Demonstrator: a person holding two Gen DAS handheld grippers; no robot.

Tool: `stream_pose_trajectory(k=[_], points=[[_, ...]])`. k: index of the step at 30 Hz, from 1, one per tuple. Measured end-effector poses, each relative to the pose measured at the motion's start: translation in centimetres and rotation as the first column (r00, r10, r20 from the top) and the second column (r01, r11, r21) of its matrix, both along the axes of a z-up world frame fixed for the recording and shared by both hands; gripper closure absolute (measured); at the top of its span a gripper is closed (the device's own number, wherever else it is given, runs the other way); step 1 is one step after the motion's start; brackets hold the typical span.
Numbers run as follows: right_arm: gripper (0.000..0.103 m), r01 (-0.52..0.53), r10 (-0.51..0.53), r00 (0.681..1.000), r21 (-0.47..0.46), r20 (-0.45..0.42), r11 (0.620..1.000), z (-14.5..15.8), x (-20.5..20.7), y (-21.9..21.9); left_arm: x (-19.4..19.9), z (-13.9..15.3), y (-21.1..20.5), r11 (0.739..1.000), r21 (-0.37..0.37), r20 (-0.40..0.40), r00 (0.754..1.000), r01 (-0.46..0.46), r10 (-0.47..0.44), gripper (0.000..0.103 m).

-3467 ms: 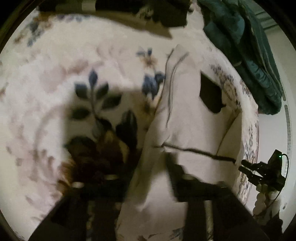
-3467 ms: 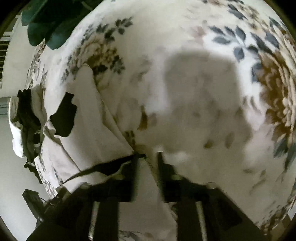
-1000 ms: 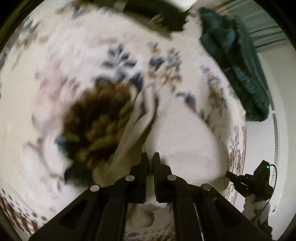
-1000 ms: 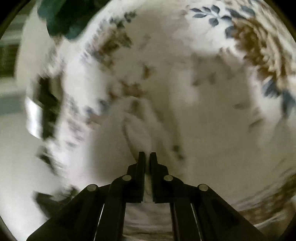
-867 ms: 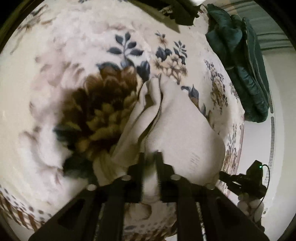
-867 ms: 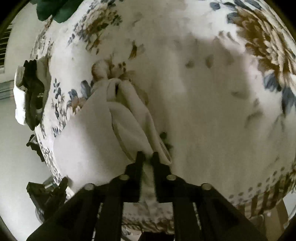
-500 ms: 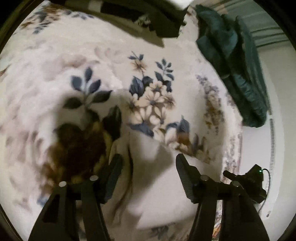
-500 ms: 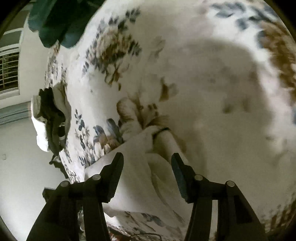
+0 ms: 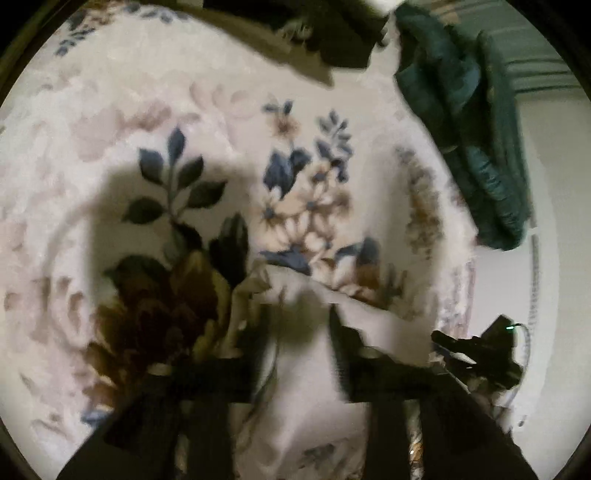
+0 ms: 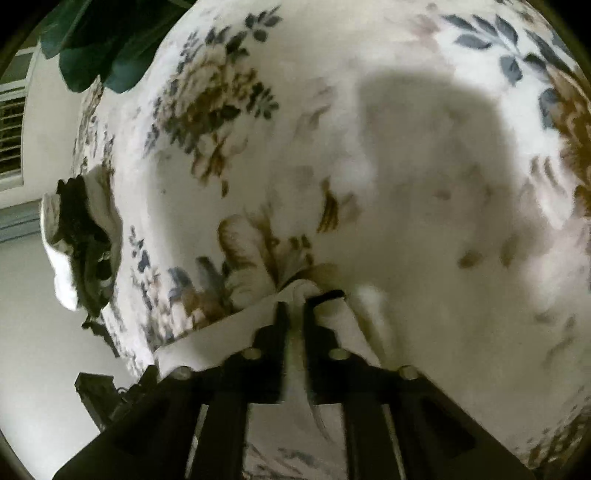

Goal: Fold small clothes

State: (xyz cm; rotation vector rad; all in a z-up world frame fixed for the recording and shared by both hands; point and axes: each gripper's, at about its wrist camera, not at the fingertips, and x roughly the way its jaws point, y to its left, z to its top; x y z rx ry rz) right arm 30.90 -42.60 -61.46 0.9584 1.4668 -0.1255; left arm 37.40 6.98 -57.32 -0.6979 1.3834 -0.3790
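A small cream-white garment (image 9: 314, 387) lies folded on the floral bedspread (image 9: 184, 129), near its front edge. My left gripper (image 9: 297, 317) is open, its fingers straddling the garment's far edge. In the right wrist view the same garment (image 10: 229, 332) shows under my right gripper (image 10: 295, 310), which is shut on a fold of the garment's edge, beside a thin black trim (image 10: 328, 295). The left frame is motion-blurred.
A dark teal blanket (image 9: 472, 122) is heaped at the bedspread's far right. A dark pile of clothes (image 9: 325, 33) lies at the far edge; it also shows in the right wrist view (image 10: 81, 240). A black device (image 9: 480, 350) sits off the bed's right side.
Both grippers opened half a second ago, releasing the folded garment. Since then the right gripper has closed on the garment's edge and the left has narrowed but stays open.
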Motion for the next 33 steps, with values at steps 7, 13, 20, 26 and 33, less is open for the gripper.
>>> stream_pose_trajectory(k=[7,13,20,26,33], points=[[0.025,-0.063,0.060,0.998,0.189,0.023,0.980,-3.0,-2.6,0.1,-0.7,-3.6,1.3,0.987,-0.159,-0.045,0.999,0.003,-0.010,0.033],[0.020,-0.152,0.145,0.988,0.284,0.046,0.947,-7.1,-2.7,2.1,-0.1,-6.4,-1.1,0.965,-0.260,-0.076,0.996,0.028,-0.050,0.033],[0.062,-0.200,0.178,0.979,0.295,0.101,0.934,-6.7,-2.4,3.2,-0.3,-5.2,-2.5,0.993,-0.110,-0.007,0.999,0.046,-0.048,0.077],[0.078,-0.186,0.156,0.979,0.269,0.130,0.945,-4.4,-2.7,3.9,-1.2,-2.9,-2.6,0.999,-0.039,0.030,0.999,0.021,-0.020,0.090],[0.080,-0.233,0.184,0.962,0.251,0.203,0.939,2.9,-2.0,6.4,-2.6,4.6,-0.6,0.999,0.006,0.122,0.992,-0.036,0.035,0.091]])
